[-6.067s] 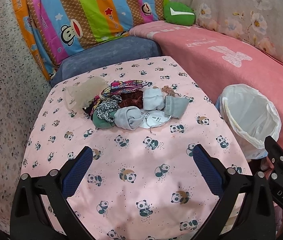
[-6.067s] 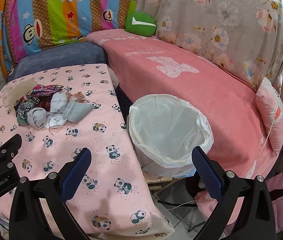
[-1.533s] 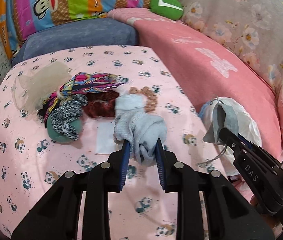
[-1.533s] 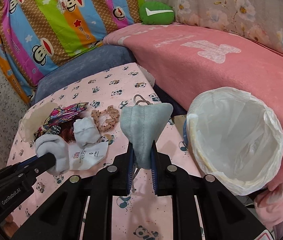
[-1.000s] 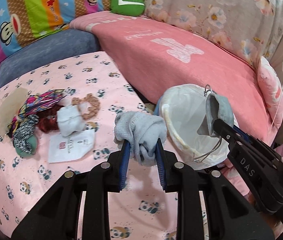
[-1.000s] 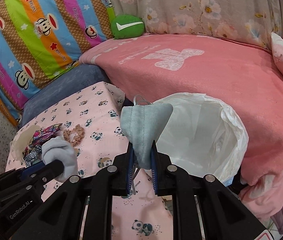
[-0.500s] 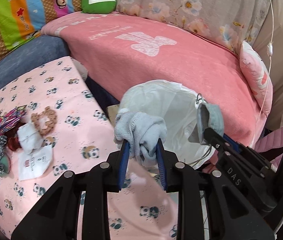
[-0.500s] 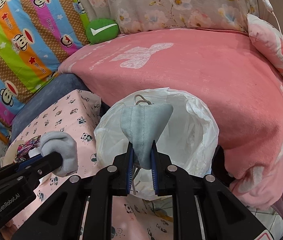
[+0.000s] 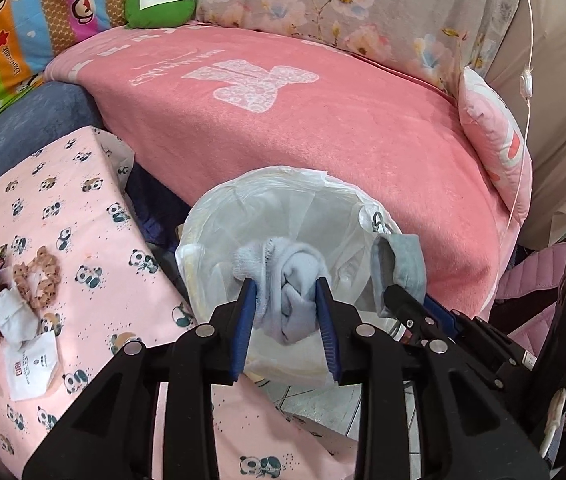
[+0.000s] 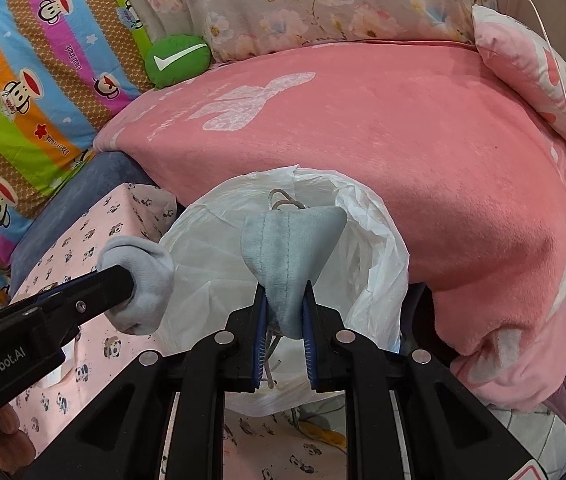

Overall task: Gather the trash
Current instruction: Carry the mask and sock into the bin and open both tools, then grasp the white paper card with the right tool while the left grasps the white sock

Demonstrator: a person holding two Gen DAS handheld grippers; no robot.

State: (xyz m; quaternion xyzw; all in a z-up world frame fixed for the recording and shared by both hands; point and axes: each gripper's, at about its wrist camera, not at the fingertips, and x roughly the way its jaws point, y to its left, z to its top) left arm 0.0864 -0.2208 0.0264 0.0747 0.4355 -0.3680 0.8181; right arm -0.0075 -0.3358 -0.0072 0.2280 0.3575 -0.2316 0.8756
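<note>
A bunched pale blue sock [image 9: 295, 268] sits between the pads of my left gripper [image 9: 285, 284]. Its jaws are opening while the pads still touch the sock. It hangs over the mouth of the white-lined trash bin [image 9: 283, 200]. My right gripper [image 10: 285, 292] is shut on a grey-blue face mask [image 10: 291, 240], also held above the trash bin [image 10: 211, 248], its ear loops dangling. In the right wrist view the sock [image 10: 143, 276] shows at the bin's left rim. More trash lies on the table: a white paper packet [image 9: 31, 364], a white sock [image 9: 13, 312] and a tan scrunchie [image 9: 41, 280].
The table with the pink panda cloth [image 9: 63, 200] stands left of the bin. A pink blanketed bed [image 9: 323, 120] runs behind the bin, with a green cushion [image 9: 161, 2] and a pink pillow [image 9: 491, 140]. Tiled floor shows below the bin.
Both grippers swung right from above the table to over the bin, carrying the sock and the mask. The left jaws stand slightly wider around the sock.
</note>
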